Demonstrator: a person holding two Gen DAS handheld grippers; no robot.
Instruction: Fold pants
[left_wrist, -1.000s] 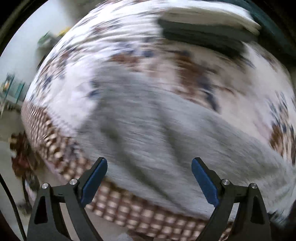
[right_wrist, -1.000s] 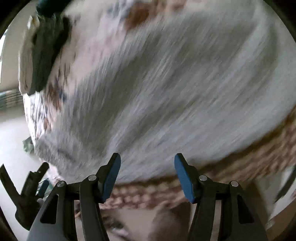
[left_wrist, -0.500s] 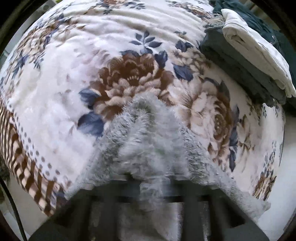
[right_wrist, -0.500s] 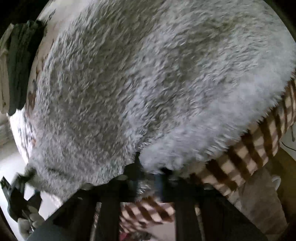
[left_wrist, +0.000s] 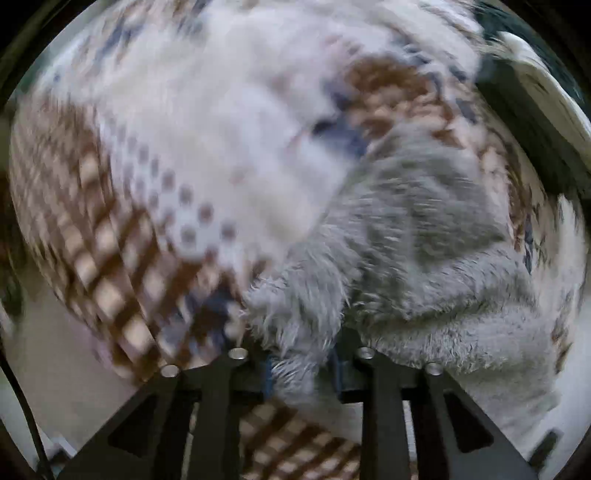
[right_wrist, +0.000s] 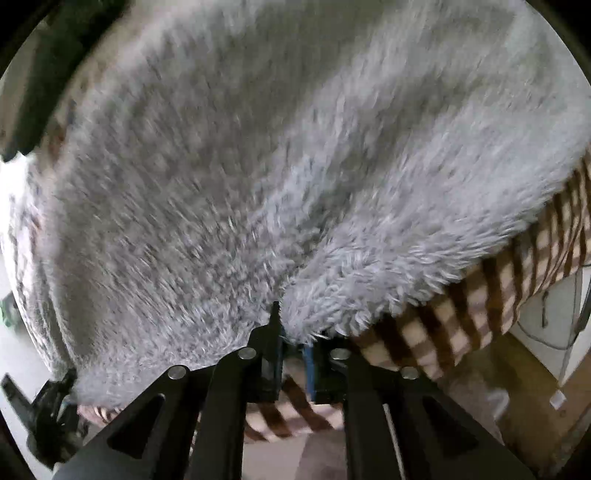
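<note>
Here each tool (left_wrist: 301, 363) (right_wrist: 293, 354) pinches the grey pants (right_wrist: 258, 166); floral blanket (left_wrist: 207, 122) beneath, folded pile (left_wrist: 524, 122) beyond.

The left gripper (left_wrist: 301, 363) is pointed straight down, its black fingers drawn close together, and a tuft of the grey fleece pants (left_wrist: 424, 258) is pinched between the blue pads; the jaws have just been eased slightly wider. The right gripper (right_wrist: 293, 354) is angled steeply downward, with only a narrow gap left between its pads, where an edge of the same fleece is caught; its jaws have likewise just been opened a little.
</note>
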